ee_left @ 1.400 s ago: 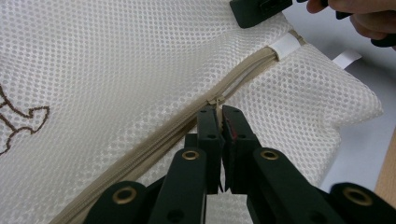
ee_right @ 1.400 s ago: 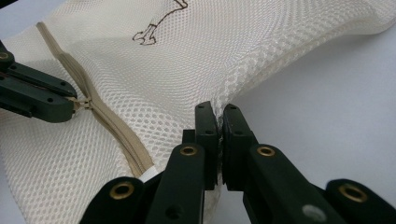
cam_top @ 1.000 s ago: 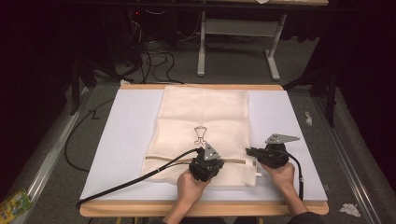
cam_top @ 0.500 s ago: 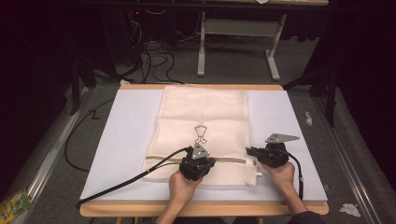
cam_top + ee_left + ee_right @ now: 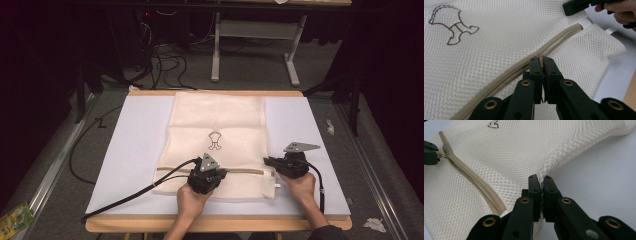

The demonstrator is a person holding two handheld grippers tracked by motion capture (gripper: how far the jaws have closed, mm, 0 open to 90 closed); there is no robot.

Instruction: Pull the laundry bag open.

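While a person's two hands steady it from the near edge, a cream mesh laundry bag (image 5: 217, 135) lies flat down the middle of a pale blue table mat (image 5: 130, 145), its outlined garment emblem (image 5: 214, 140) facing up. Across the bag's near end runs a tan zipper (image 5: 499, 75), partly parted along the stretch toward the bag's right side, where a white tab (image 5: 585, 24) marks its end. At that zipper, the left gripper (image 5: 541, 60) has its black jaws pressed together on the small zipper pull, pinching it just where the two rows of teeth meet. Near the bag's right-hand corner, the right gripper (image 5: 540, 180) is likewise clamped, its jaws pinching the mesh edge of the bag so that the fabric rises in a slight fold above the mat. Seen from above, the left gripper (image 5: 205, 177) sits on the bag along the zipper line, and the right gripper (image 5: 270, 164) sits at the bag's right edge, the two well apart. Black cables (image 5: 135, 192) trail from each tool toward the table's near side.
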